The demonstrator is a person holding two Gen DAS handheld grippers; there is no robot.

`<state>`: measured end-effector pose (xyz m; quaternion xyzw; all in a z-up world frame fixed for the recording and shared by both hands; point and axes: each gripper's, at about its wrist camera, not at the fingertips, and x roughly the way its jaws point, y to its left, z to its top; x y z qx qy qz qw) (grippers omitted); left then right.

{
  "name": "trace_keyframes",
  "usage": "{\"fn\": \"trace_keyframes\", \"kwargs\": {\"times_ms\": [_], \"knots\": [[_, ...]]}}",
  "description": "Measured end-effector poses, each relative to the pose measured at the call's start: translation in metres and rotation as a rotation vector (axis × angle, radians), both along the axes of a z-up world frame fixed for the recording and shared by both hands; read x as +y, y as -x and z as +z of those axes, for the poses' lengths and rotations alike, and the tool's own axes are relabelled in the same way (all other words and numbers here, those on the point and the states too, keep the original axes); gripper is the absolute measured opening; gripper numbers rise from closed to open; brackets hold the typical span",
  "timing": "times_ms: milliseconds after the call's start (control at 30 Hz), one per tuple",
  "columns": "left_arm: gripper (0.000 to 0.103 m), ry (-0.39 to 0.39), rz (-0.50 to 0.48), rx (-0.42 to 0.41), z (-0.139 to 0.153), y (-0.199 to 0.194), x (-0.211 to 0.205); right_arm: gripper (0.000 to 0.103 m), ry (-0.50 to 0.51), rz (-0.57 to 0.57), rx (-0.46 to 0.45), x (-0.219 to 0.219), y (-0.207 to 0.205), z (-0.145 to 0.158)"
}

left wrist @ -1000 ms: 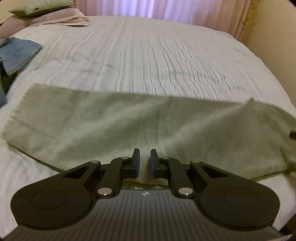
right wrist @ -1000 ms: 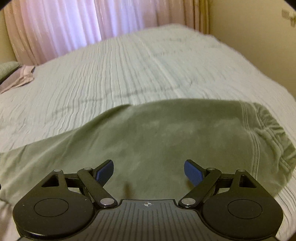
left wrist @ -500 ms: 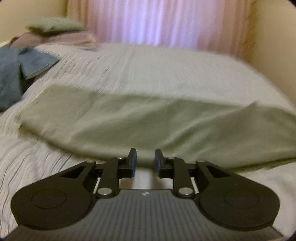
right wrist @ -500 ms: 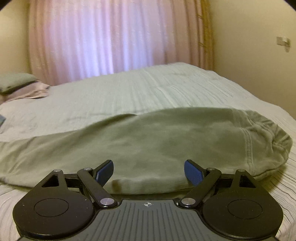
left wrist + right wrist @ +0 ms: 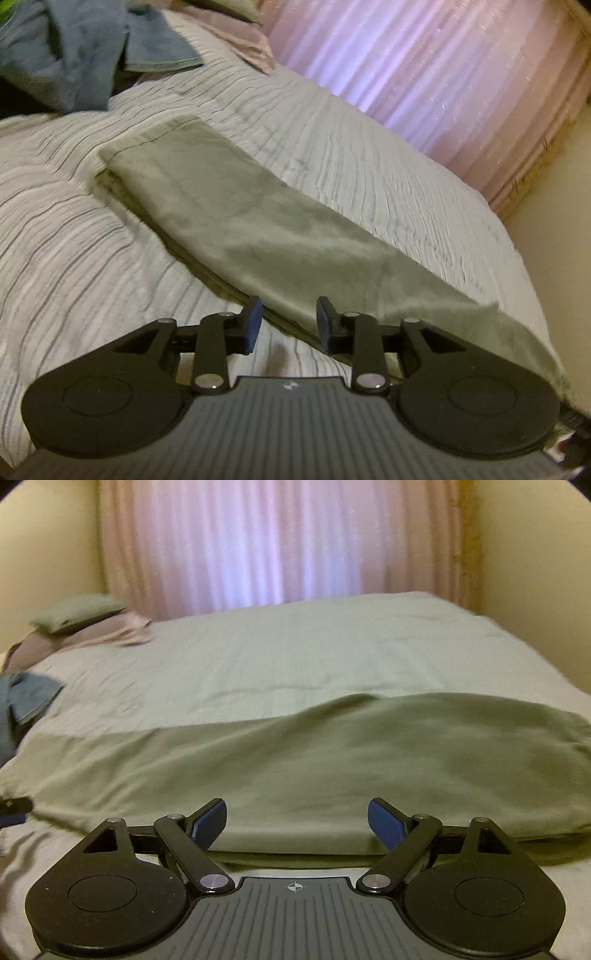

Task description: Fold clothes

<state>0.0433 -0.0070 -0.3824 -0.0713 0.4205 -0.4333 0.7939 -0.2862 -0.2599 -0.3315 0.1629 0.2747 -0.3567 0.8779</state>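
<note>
A long olive-green garment point(image 5: 240, 214) lies folded in a strip across the striped bedspread point(image 5: 369, 158). My left gripper point(image 5: 289, 325) hovers at the strip's near edge with its jaws opening. The pads touch no cloth, and the garment's edge shows just beyond the gap. In the right wrist view the same garment point(image 5: 332, 760) stretches across the frame, bulkier at the right end. My right gripper point(image 5: 296, 823) stands wide open over its near edge, with nothing pressed between the blue pads.
A heap of blue clothes point(image 5: 74, 55) lies at the far left of the bed, also visible as blue clothes point(image 5: 29, 698) in the right view. A green pillow point(image 5: 77, 613) sits on pinkish cloth behind it. Pink curtains point(image 5: 277, 542) and cream walls close the far side.
The left gripper's jaws have spread apart and its view has rolled, so the garment now runs diagonally. Both grippers have drawn back toward the garment's near edge. The right one stayed wide open.
</note>
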Motion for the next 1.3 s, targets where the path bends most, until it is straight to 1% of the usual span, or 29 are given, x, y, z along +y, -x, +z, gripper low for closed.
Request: {"fn": "trace_keyframes", "kwargs": {"times_ms": [100, 167, 233, 300, 367, 500, 633, 733, 767, 800, 867, 933, 967, 1000, 1100, 1167, 1300], "knots": [[0.031, 0.011, 0.028, 0.052, -0.005, -0.012, 0.011, 0.086, 0.001, 0.06, 0.047, 0.019, -0.041, -0.012], [0.033, 0.025, 0.046, 0.089, -0.008, -0.022, 0.016, 0.086, 0.015, 0.08, 0.067, 0.032, -0.062, -0.019], [0.037, 0.044, 0.063, 0.124, -0.012, -0.034, 0.021, 0.086, 0.034, 0.09, 0.06, 0.042, -0.08, -0.023], [0.039, 0.054, 0.085, 0.141, -0.014, -0.047, 0.023, 0.086, 0.051, 0.096, 0.046, 0.047, -0.096, -0.024], [0.039, 0.062, 0.11, 0.157, -0.017, -0.059, 0.024, 0.086, 0.068, 0.101, 0.034, 0.052, -0.112, -0.026], [0.039, 0.091, 0.153, 0.2, -0.027, -0.076, 0.026, 0.086, 0.104, 0.093, 0.038, 0.061, -0.139, -0.037], [0.039, 0.113, 0.181, 0.227, -0.04, -0.085, 0.026, 0.086, 0.125, 0.084, 0.152, 0.063, -0.161, -0.066], [0.039, 0.156, 0.207, 0.249, -0.048, -0.09, 0.031, 0.087, 0.15, 0.071, 0.136, 0.065, -0.161, -0.075], [0.039, 0.176, 0.218, 0.263, -0.049, -0.093, 0.033, 0.087, 0.147, 0.07, 0.132, 0.064, -0.16, -0.076], [0.039, 0.196, 0.229, 0.276, -0.051, -0.095, 0.035, 0.092, 0.143, 0.067, 0.127, 0.062, -0.16, -0.077], [0.039, 0.234, 0.254, 0.31, -0.055, -0.101, 0.04, 0.096, 0.123, 0.053, 0.116, 0.058, -0.159, -0.078], [0.037, 0.262, 0.282, 0.351, -0.06, -0.108, 0.043, 0.097, 0.106, 0.043, 0.106, 0.055, -0.158, -0.079], [0.035, 0.272, 0.289, 0.358, -0.061, -0.109, 0.042, 0.097, 0.11, 0.043, 0.105, 0.056, -0.157, -0.079], [0.034, 0.276, 0.29, 0.35, -0.06, -0.109, 0.041, 0.097, 0.114, 0.043, 0.104, 0.058, -0.157, -0.078], [0.034, 0.257, 0.271, 0.29, -0.054, -0.104, 0.03, 0.097, 0.114, 0.046, 0.094, 0.059, -0.155, -0.078], [0.034, 0.245, 0.268, 0.269, -0.053, -0.1, 0.027, 0.097, 0.111, 0.046, 0.089, 0.059, -0.154, -0.077], [0.034, 0.282, 0.274, 0.295, -0.055, -0.101, 0.032, 0.097, 0.108, 0.047, 0.083, 0.059, -0.153, -0.076]]}}
